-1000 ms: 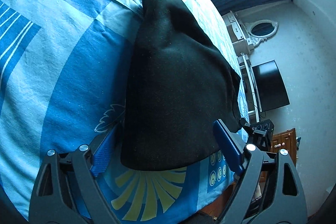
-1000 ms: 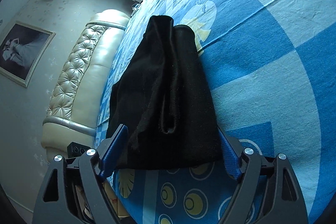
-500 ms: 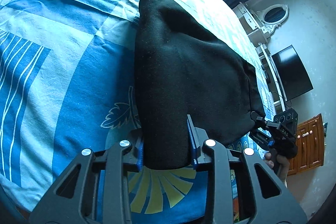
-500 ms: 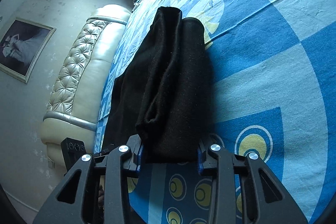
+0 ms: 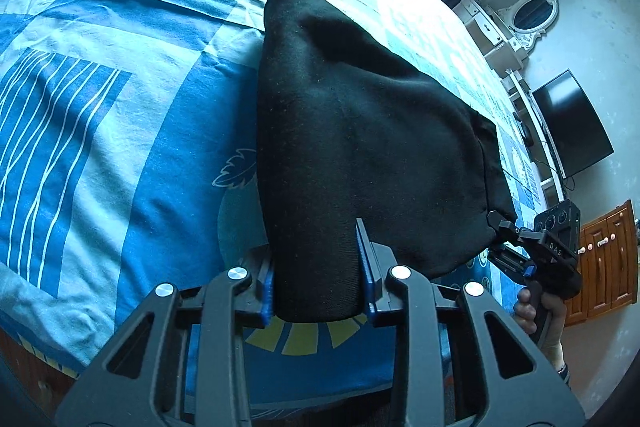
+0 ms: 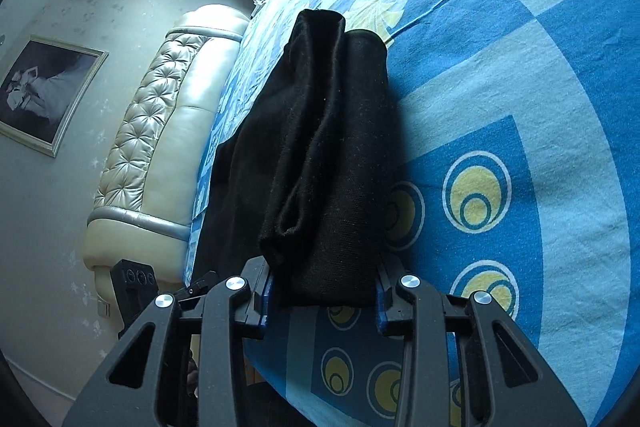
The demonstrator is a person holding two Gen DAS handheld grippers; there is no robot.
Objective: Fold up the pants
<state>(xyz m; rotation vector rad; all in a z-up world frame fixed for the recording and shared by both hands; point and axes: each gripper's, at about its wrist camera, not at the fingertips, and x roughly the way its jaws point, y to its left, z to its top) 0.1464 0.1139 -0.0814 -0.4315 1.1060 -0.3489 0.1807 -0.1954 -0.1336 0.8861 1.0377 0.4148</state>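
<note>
Pants [image 5: 360, 147], black and already doubled over, lie on the bed [image 5: 120, 147] near its front edge, their near hem bunched and raised a little off the sheet where both claws pinch it. The bed is the biggest thing in either view, covered by a blue sheet printed with white stripes, pale blocks and yellow ringed circles (the circles show best in the right wrist view). At its head stands a cream tufted headboard [image 6: 160, 131], with a framed picture [image 6: 44, 91] on the wall beside it. In the left wrist view a dark television [image 5: 572, 131] hangs on the far wall, close to an oval mirror [image 5: 534, 15].

The left claw [image 5: 318, 283] is clamped on one corner of the hem, its blue pads pressed flat against a thick fold of cloth. The right claw [image 6: 324, 291] is clamped on the other corner in the same way; seen from the left wrist it grips the cloth at the far right, with the person's right hand [image 5: 540, 311] wrapped around its handle.
</note>
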